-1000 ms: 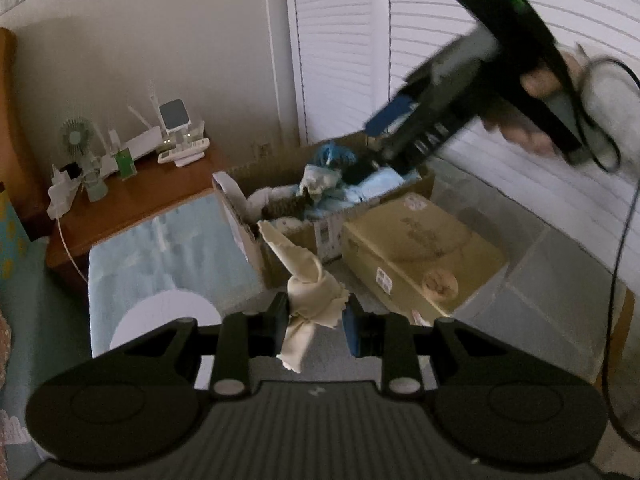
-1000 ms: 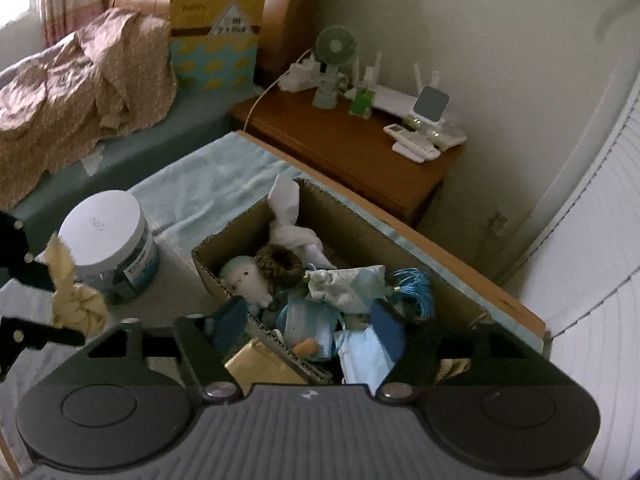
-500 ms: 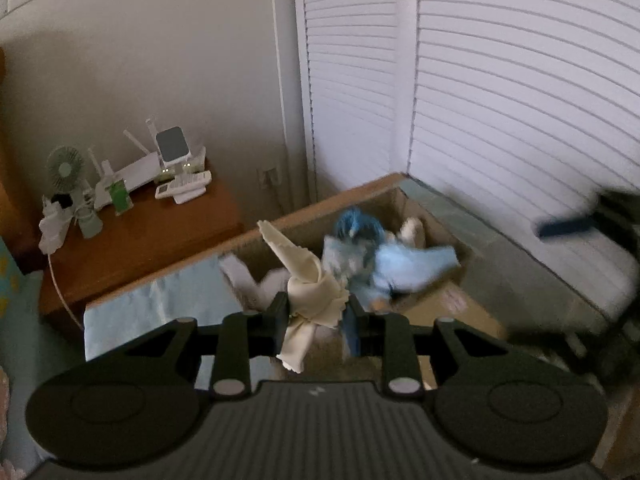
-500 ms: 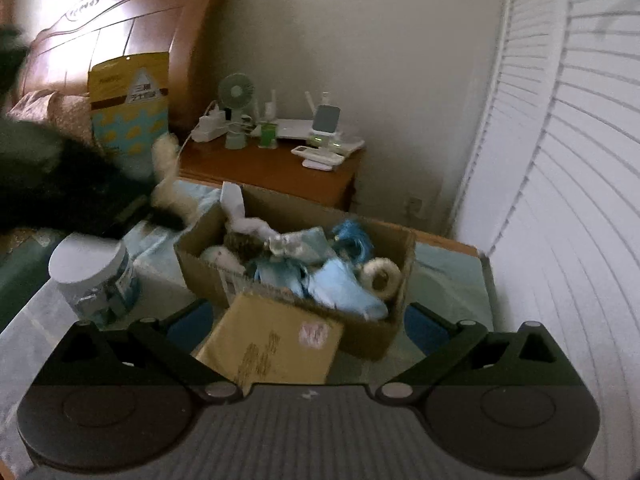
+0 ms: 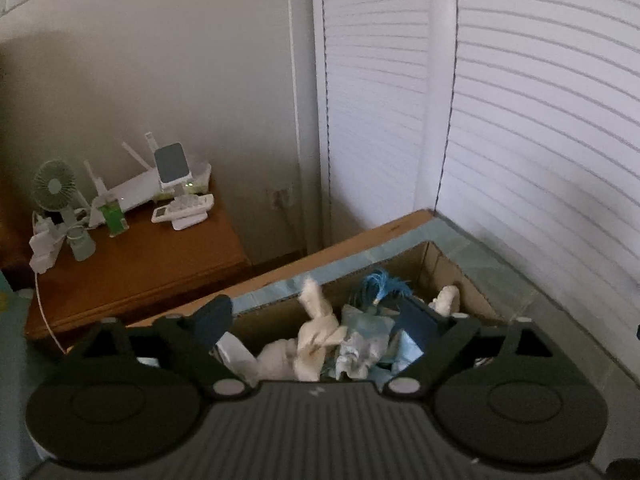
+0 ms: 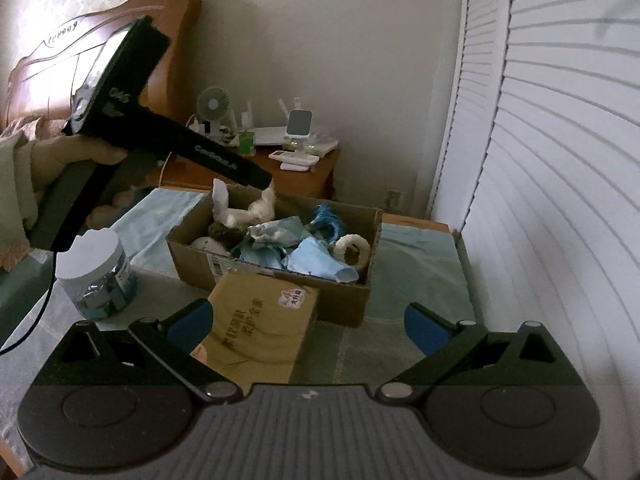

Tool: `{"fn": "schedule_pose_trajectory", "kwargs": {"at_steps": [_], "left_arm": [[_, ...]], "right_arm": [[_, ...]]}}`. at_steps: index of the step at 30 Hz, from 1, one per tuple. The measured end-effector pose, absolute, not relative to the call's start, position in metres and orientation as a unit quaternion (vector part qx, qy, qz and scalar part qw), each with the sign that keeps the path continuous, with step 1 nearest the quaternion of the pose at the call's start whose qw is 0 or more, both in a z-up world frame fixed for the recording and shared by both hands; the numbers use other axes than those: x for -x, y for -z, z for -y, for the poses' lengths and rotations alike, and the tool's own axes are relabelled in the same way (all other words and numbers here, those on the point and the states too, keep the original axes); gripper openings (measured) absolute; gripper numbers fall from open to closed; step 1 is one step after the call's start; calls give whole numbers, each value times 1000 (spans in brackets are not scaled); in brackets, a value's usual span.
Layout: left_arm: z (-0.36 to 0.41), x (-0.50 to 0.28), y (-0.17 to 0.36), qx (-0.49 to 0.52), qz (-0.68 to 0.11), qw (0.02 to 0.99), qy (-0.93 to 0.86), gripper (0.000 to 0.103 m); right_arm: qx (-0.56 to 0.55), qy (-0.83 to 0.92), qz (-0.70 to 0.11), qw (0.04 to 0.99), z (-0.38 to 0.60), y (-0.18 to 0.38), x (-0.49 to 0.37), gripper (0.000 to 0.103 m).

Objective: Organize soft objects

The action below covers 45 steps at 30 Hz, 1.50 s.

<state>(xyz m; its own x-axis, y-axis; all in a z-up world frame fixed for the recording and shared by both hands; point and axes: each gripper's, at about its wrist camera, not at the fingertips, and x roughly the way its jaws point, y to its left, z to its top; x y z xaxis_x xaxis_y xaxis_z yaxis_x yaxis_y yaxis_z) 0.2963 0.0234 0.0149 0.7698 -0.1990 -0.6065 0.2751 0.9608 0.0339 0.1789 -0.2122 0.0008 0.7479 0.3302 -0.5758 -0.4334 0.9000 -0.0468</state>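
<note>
Your left tongs [image 5: 316,318] hang over the open cardboard box [image 6: 352,300], and their jaws have just been opening: they now stand wide apart, released. The knotted cream cloth [image 5: 318,336] lies between the blue pads but neither pad presses on it; it sits on the heap inside the box, one tail sticking up. In the right wrist view, the same left tongs reach in from the left, held by your left hand [image 6: 76,156] in a pale sleeve, tip just above the box's far left corner, where the cream cloth shows.

Your right tongs [image 6: 310,326] are also released, jaws spread as far as they go and holding nothing. They hover short of the box, with a closed tan carton [image 6: 260,328] below them that leans against the box's near side.

The box is full of soft things: a crumpled light blue cloth [image 6: 316,260], a blue tassel [image 6: 328,220], a white fabric ring [image 6: 354,250] at the right end, a dark brown scrunchie [image 6: 224,232], and pale rags. It stands on a bed [image 6: 420,276] with a pale green cover, close to the white louvred doors [image 6: 560,160]. A white-lidded jar [image 6: 98,276] stands to the left of the box.

Behind, a wooden nightstand [image 5: 136,264] carries a small fan [image 5: 56,188], a router and remotes.
</note>
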Motion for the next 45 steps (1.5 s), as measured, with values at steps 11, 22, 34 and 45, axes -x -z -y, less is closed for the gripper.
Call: {"fn": "schedule_pose_trajectory", "kwargs": {"at_steps": [11, 22, 34, 45], "left_arm": [[-29, -201, -20, -60, -276, 956, 81, 102], [-26, -124, -22, 18, -354, 935, -9, 102], [-19, -103, -29, 18, -348, 937, -19, 102], [-15, -100, -32, 13, -349, 937, -22, 102]], "right_arm": [[63, -160, -308, 936, 211, -13, -169, 103], [46, -88, -358, 928, 196, -5, -154, 103], [49, -88, -355, 929, 190, -11, -134, 103], [50, -89, -356, 929, 192, -11, -133, 103]]}}
